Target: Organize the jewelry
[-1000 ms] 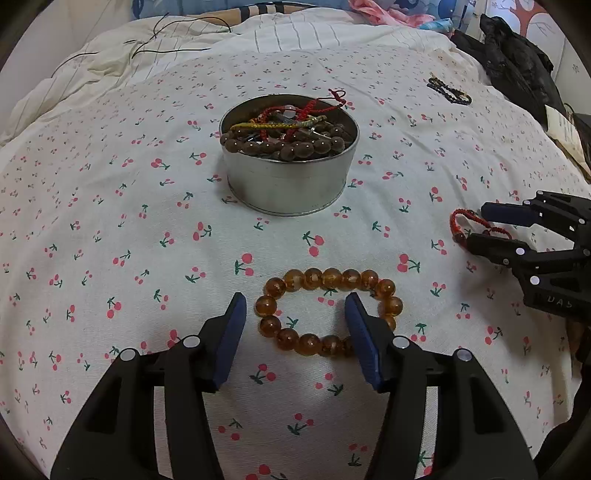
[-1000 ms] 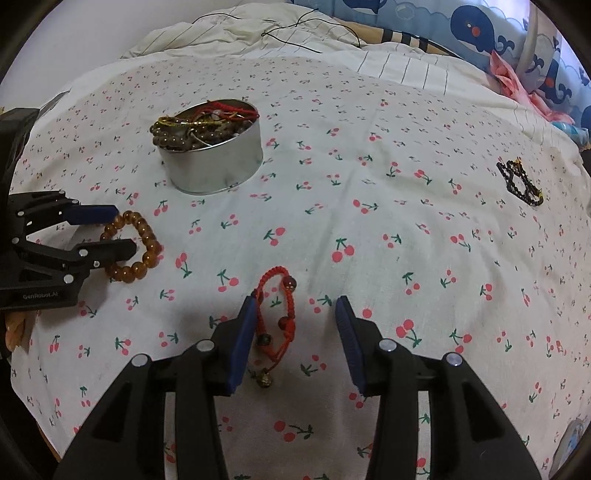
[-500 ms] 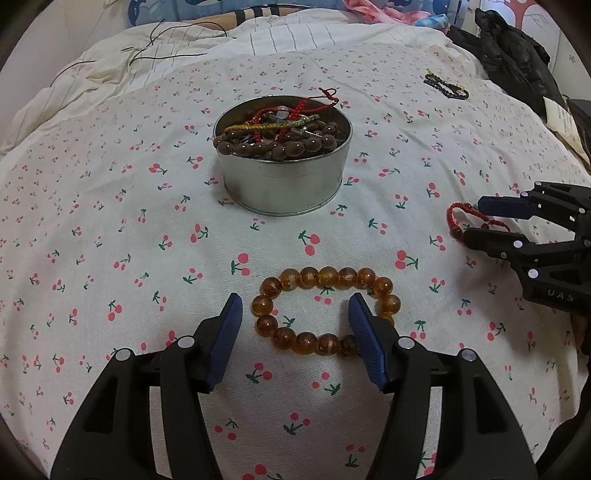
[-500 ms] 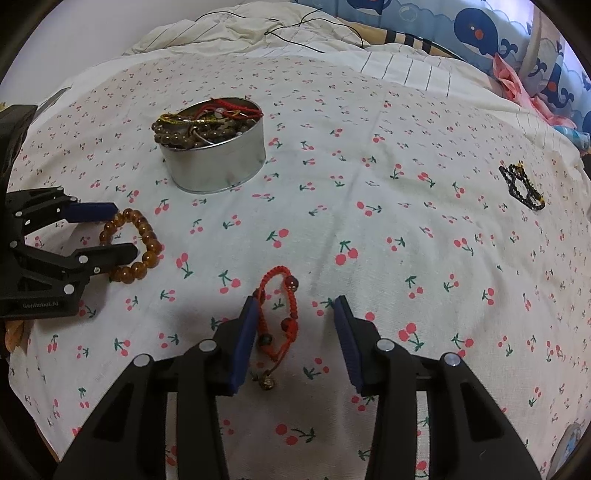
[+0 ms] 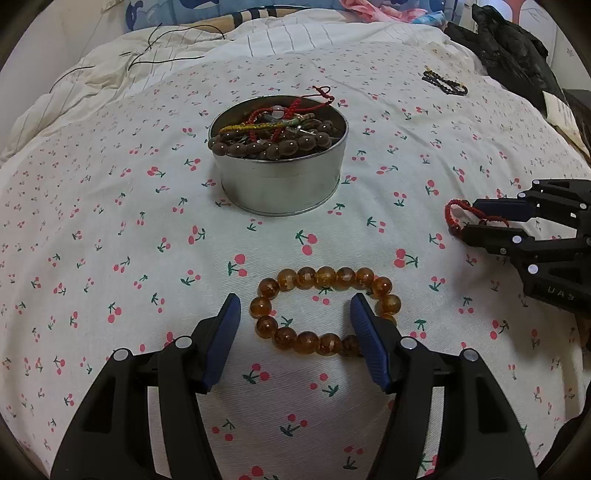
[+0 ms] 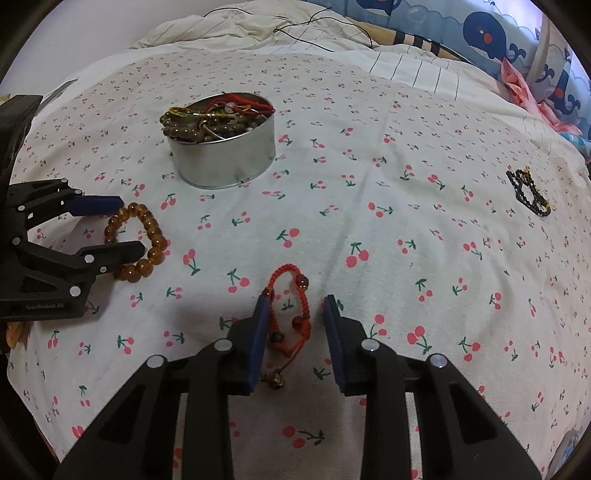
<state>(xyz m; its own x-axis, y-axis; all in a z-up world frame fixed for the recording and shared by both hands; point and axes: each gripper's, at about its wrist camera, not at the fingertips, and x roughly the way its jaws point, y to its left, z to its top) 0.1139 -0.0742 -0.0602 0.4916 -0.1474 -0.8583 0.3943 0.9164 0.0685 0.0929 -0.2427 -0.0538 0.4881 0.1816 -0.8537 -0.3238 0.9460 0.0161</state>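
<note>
You are working over a bed [image 5: 110, 221] covered with a white sheet printed with small red cherries; a rumpled cream quilt [image 5: 155, 62] with thin black cords across it lies at the far end, a blue whale-print fabric [image 6: 491, 33] runs behind it, and a black garment [image 5: 509, 48] sits at the far right edge in the left wrist view. A round metal tin [image 5: 279, 177] stands on the sheet, filled with a string of dark brown beads, red cords and a yellow braided band that reach above its rim. Your left claw [image 5: 295, 317] is held wide apart, low over the sheet, with the amber bead bracelet [image 5: 325, 310] lying flat between its blue pads; the right pad overlaps the bracelet's right side, but you cannot tell whether it touches. Your right claw [image 6: 295, 314] is also apart, though narrower, straddling the red cord bracelet [image 6: 291, 314], whose small bell [image 6: 276, 382] lies near the base of the left finger; the cord sits just beside the left pad. A black bead bracelet [image 6: 528, 192] rests well apart from the rest, far right on the sheet
</note>
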